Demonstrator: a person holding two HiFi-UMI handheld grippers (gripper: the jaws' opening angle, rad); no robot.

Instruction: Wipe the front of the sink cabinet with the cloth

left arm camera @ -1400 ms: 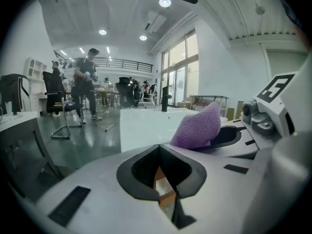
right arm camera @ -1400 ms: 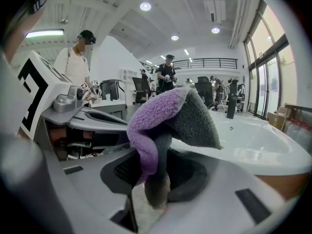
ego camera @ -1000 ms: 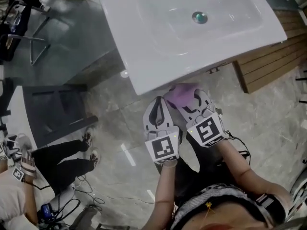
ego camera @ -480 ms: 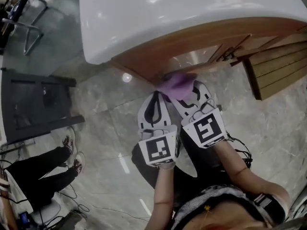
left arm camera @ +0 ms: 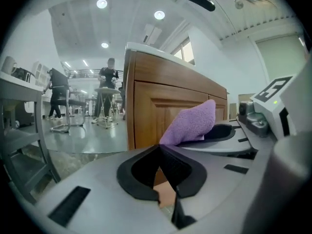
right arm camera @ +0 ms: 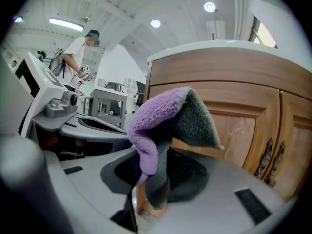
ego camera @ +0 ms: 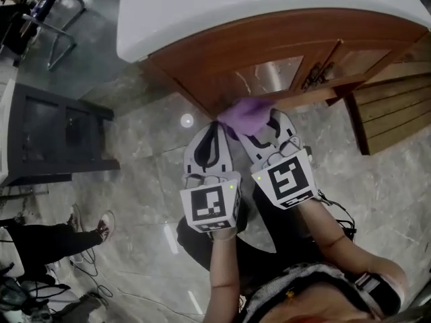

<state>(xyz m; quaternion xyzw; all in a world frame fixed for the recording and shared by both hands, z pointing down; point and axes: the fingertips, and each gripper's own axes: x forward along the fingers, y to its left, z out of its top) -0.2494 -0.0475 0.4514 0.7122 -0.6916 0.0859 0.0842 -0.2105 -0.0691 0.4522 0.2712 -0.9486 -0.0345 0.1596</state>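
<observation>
Right gripper point(ego camera: 261, 123): clamped on the purple cloth point(ego camera: 246, 115), which was bunched above its jaws.
Left gripper point(ego camera: 214, 132): jaws together with nothing between them, just beside the right one.
Cloth position: at the cabinet front point(ego camera: 269, 52), near its left edge; we could not confirm contact.
Room: bare floor point(ego camera: 148, 133) left of the cabinet's corner; door handles point(ego camera: 313, 76) right of the cloth.
Markings: square markers on both cubes.
Change: more cabinet front showed under the white sink top point(ego camera: 202, 5) than half a second earlier; both grippers had shifted slightly left.
</observation>
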